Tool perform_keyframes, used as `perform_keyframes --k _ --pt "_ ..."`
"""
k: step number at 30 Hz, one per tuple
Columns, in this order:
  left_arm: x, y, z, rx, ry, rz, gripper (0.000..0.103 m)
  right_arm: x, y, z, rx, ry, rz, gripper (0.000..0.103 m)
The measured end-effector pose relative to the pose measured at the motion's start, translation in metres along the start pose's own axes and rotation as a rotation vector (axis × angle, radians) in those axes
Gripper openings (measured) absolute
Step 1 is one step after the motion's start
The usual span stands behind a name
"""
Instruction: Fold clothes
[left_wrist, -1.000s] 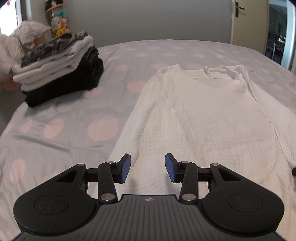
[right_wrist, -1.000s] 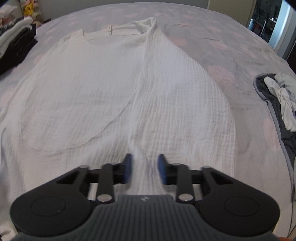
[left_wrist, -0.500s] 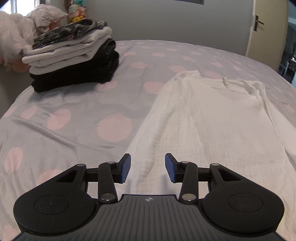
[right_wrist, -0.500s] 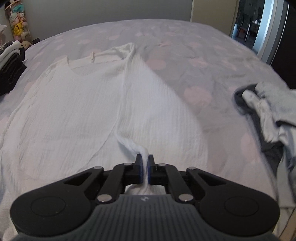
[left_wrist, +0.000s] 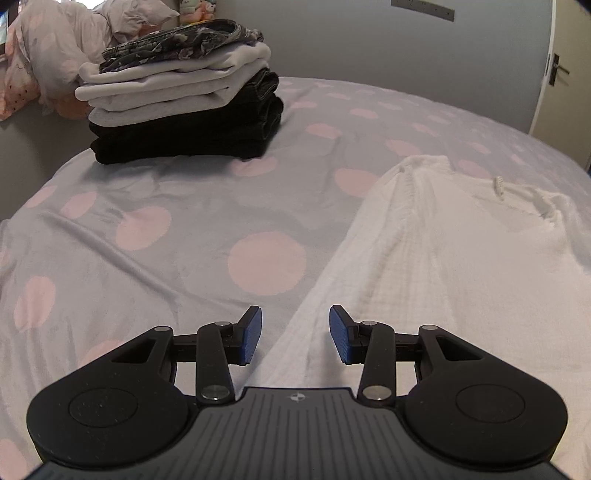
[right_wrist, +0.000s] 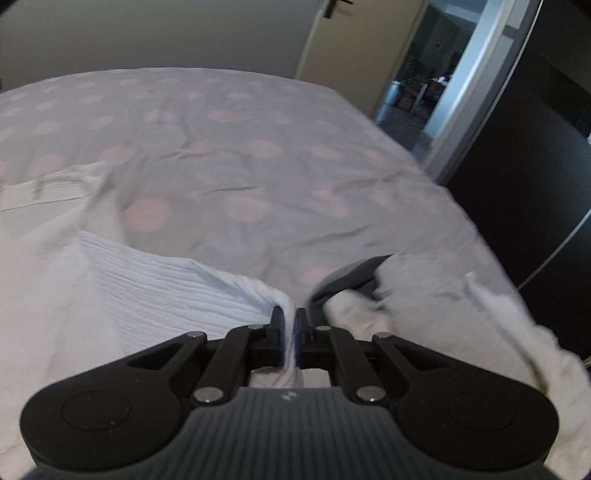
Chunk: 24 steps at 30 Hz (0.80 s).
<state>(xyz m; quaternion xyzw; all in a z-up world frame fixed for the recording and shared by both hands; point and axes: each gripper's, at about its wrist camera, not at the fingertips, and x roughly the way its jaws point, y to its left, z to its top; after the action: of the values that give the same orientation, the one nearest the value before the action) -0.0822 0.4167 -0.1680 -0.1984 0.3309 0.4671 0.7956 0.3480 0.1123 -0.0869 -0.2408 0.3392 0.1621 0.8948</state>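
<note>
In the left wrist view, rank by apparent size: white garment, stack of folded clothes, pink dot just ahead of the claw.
1. white garment
2. stack of folded clothes, farther away, so true size unsure
3. pink dot

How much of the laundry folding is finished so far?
Done: a stack of folded clothes sits on the bed. In hand: the right hand-held gripper pinches the white shirt by its edge; the left hand-held gripper is open over it. Left: that shirt and the unfolded pile.

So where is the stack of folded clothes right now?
The stack of folded clothes shows only in the left wrist view, upper left, at the far left of the bed, beyond the open left gripper and left of the white top.
</note>
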Motion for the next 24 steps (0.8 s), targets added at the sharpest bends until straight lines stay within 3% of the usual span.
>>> perform_keyframes --k 6,11,13,15,19,24 --pt "0.009 -0.001 -0.001 0.001 0.010 0.026 0.048 0.049 -0.035 0.025 0.024 0.007 -0.149 0.006" --pt "0.018 -0.002 -0.002 0.010 0.032 0.048 0.048 0.083 -0.041 0.031 0.029 0.020 -0.184 0.007" --pt "0.019 -0.002 -0.002 0.012 0.031 0.051 0.048 0.088 -0.041 0.031 0.051 0.026 -0.171 0.012" --pt "0.019 -0.003 -0.002 0.021 0.029 0.053 0.048 0.086 -0.041 0.029 0.072 0.016 -0.155 0.028" --pt "0.018 -0.003 -0.003 0.023 0.027 0.056 0.048 0.069 -0.035 0.016 0.124 -0.021 -0.085 0.030" --pt "0.010 -0.001 -0.002 0.008 0.018 0.060 0.048 0.024 -0.004 -0.015 0.207 -0.048 0.134 0.033"
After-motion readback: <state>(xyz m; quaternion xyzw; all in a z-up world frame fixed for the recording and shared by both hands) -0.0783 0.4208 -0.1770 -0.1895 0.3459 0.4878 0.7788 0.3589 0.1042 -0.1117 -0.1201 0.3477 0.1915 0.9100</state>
